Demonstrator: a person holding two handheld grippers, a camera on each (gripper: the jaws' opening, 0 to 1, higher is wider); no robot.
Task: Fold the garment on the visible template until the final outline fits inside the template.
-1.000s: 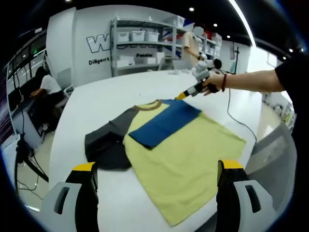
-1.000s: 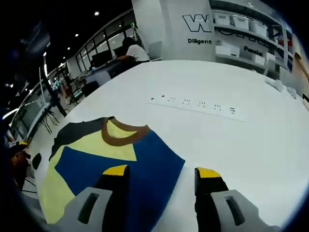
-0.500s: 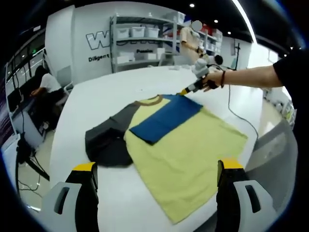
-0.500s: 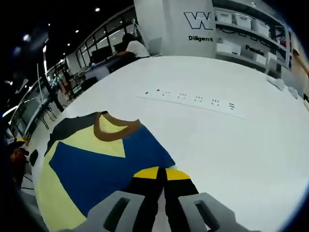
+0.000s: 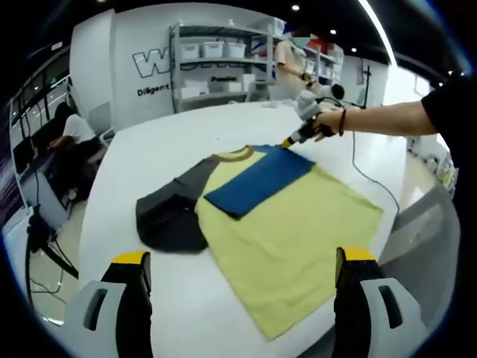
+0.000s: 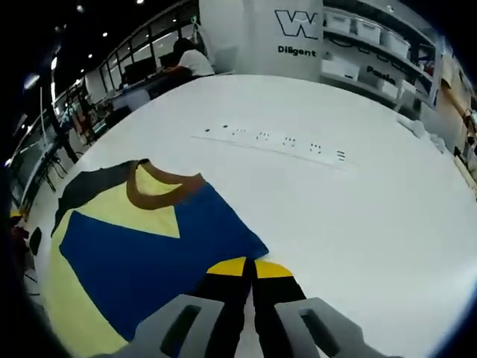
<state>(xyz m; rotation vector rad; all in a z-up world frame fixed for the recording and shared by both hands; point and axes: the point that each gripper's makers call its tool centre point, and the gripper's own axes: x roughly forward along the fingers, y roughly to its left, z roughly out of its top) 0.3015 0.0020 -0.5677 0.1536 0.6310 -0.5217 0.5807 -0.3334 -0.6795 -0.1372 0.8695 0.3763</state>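
Right gripper view is showing the right gripper [image 6: 250,270] pinching the shirt [image 6: 141,246] at its blue folded sleeve, cloth spreading toward nine o'clock. Left gripper [image 5: 242,268] is hanging apart, shirt lying at twelve o'clock, well apart.

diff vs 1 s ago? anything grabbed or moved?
The right gripper went from open to shut at the corner of the blue sleeve folded over the yellow shirt; whether it pinches cloth can't be told. The left gripper stayed open and clear of the shirt. The fold and the dark sleeve look unchanged.
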